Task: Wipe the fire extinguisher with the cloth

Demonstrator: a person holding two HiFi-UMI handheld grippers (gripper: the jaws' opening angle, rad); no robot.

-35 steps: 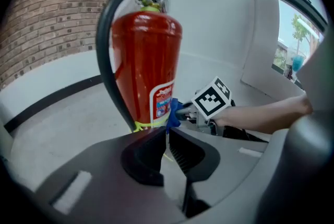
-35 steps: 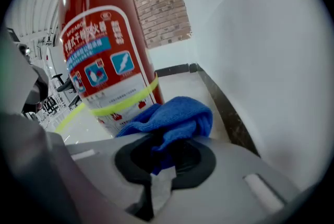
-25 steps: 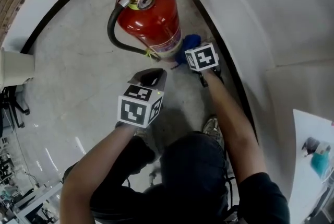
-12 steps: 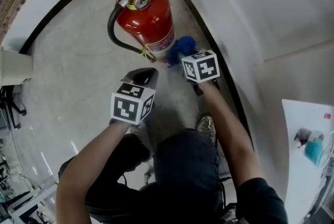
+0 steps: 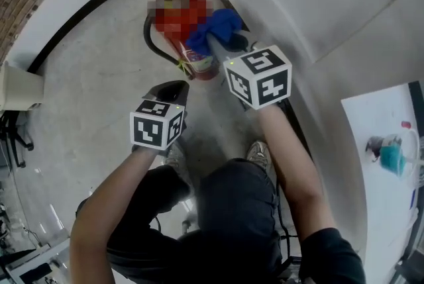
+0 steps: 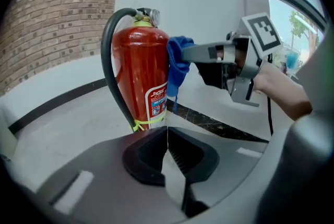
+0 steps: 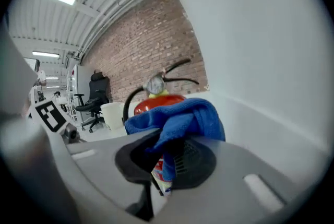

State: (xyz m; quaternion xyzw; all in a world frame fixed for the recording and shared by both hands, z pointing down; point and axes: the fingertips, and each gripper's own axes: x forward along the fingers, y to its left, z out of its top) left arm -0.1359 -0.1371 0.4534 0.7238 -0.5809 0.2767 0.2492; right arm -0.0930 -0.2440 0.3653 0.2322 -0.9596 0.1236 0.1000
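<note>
A: Fire extinguisher [image 6: 141,77], location?
B: Upright on the grey floor [image 5: 99,97], close to the white wall [image 6: 198,3], with the brick wall [image 6: 57,19] further off on the other side. Red body, black hose [image 6: 107,61] looping down one side, gauge [image 7: 155,83] on top. Yellow tie [image 6: 146,122] low down, around body and hose.

A: Cloth [image 6: 178,61]?
B: Blue, bunched. Pinched in the right hand-held gripper [image 7: 164,157], jaws narrow and pressed on the fabric. Held high against the wall side of the cylinder, near the shoulder. Looks to be touching in the left gripper view. Loose end hanging down towards the label [image 6: 156,103].

A: Left hand-held gripper [image 6: 167,152]?
B: Closed tight, nothing between the jaws. Lower than the right one, in front of the extinguisher and apart from it, tilted down towards the base.

A: Anything else worth tagging?
B: Head view: both forearms reaching forward, marker cubes facing up, right cube nearer the wall. Shoe [image 5: 260,155] on the floor between the arms. Black strip along the foot of the wall. Right gripper view: office chair [image 7: 96,95] far back by the brick wall, ceiling strip lights above.
</note>
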